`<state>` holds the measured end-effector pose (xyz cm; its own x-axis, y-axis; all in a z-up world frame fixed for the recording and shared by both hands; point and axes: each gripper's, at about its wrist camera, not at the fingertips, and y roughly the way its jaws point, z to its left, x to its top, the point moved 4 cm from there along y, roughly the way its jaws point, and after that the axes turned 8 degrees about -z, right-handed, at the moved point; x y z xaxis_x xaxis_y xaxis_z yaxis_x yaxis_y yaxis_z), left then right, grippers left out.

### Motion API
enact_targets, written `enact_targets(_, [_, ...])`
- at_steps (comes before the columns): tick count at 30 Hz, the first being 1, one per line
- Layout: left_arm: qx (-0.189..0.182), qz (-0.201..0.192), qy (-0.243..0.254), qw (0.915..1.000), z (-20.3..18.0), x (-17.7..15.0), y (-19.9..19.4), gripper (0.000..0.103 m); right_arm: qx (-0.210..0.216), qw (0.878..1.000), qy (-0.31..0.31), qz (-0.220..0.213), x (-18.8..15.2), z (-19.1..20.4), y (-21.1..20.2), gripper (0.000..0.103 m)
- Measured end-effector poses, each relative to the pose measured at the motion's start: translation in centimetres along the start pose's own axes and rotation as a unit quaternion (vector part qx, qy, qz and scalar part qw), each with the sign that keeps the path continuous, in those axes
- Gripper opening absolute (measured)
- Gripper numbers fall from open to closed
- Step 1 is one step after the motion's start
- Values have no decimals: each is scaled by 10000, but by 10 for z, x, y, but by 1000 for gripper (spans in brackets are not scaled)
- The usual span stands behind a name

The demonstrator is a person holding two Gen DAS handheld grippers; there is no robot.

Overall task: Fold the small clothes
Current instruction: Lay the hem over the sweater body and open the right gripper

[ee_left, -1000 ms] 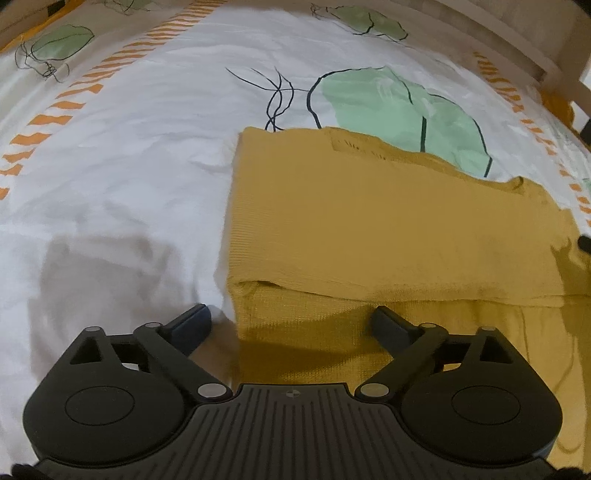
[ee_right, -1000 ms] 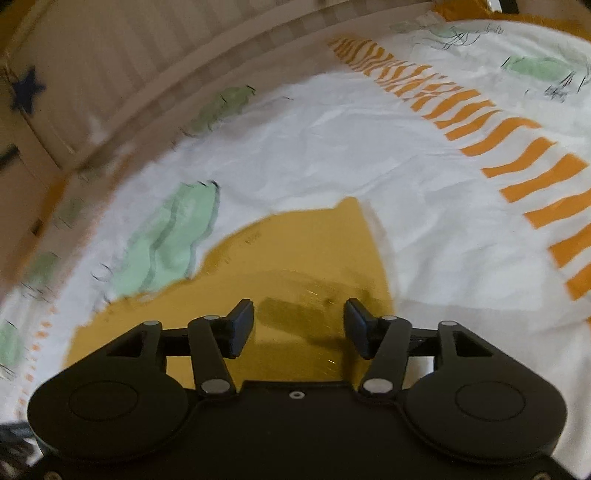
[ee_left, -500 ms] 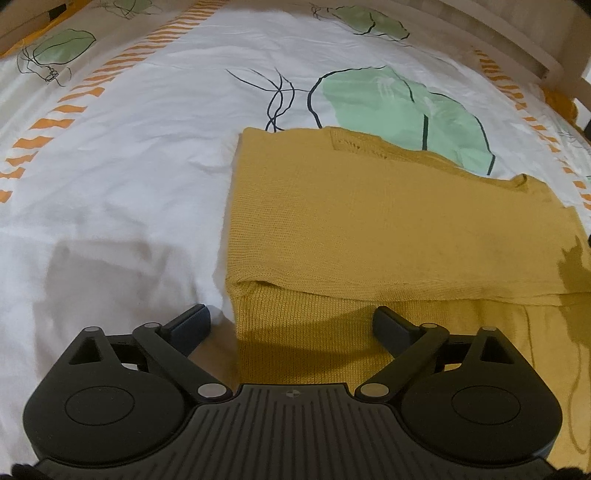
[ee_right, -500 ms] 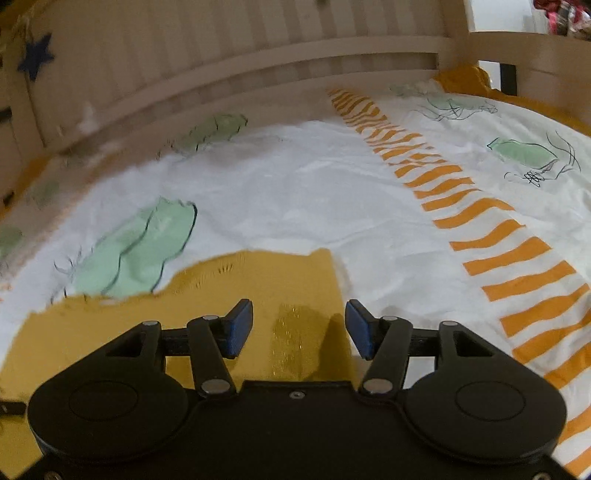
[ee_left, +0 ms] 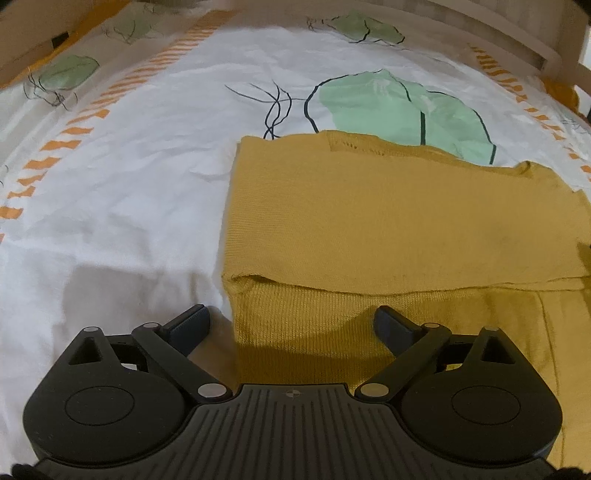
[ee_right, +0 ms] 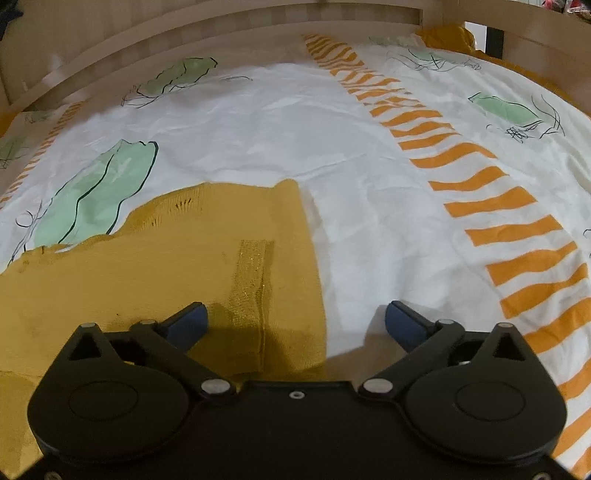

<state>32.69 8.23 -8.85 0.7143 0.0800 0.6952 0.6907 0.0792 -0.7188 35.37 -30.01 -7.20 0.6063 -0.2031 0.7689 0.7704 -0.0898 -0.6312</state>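
A mustard-yellow knit garment point(ee_left: 388, 229) lies flat on the bed, with its upper layer folded over the lower part. My left gripper point(ee_left: 291, 323) is open and empty, just above the garment's near left corner. In the right wrist view the garment point(ee_right: 166, 266) fills the lower left, its right edge running down between the fingers. My right gripper point(ee_right: 295, 323) is open wide and empty over that right edge.
The bed sheet point(ee_left: 129, 192) is white with green leaf prints and orange dashed stripes point(ee_right: 480, 206). A wooden bed rail point(ee_right: 221, 33) runs along the far side. More yellow cloth point(ee_right: 447, 37) lies at the far corner.
My right gripper has opened wider and swung so the garment's right edge lies under it. My left gripper has stayed open in nearly the same place.
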Motion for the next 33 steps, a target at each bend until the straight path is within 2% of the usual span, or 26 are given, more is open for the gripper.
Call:
enact_targets(8, [196,-228,-128,9995,-4,-5,-3,101,100,9994,320,24,-3,-4,0,102])
enact_targets(13, [95,-68,58,9999,-4,-3,-5,101,234,9987,366,262,-3,-1,-3,103])
enact_targets(14, [79,-21,70,9999,-4,-2,-5,100,275,9986,342,296,-3,-1,-4,103])
enact_targets(17, [69,40,125,9999,-2,-1,-13,89,332,9978,478,324,-1,-5,-9,102])
enact_targets(19, [90,42,157,9998,0,-1,-20,87,334,9969,653,284,1,-9,-14,102])
enact_targets(21, [161,-40,137,9998,3,-1,-28,81,311,9964,787,89,4,-14,-25,102])
enact_targets(27, [225,-601,-124,9979,6,11,-58,81,311,9962,570,-575,17,-13,-59,102])
enact_targets(30, [339,-972,-87,9946,3,15,-73,81,370,9951,297,-873,20,-5,-75,102])
enact_targets(33, [368,-1170,-103,9924,2,17,-83,81,396,9915,-178,-1229,20,4,-95,102])
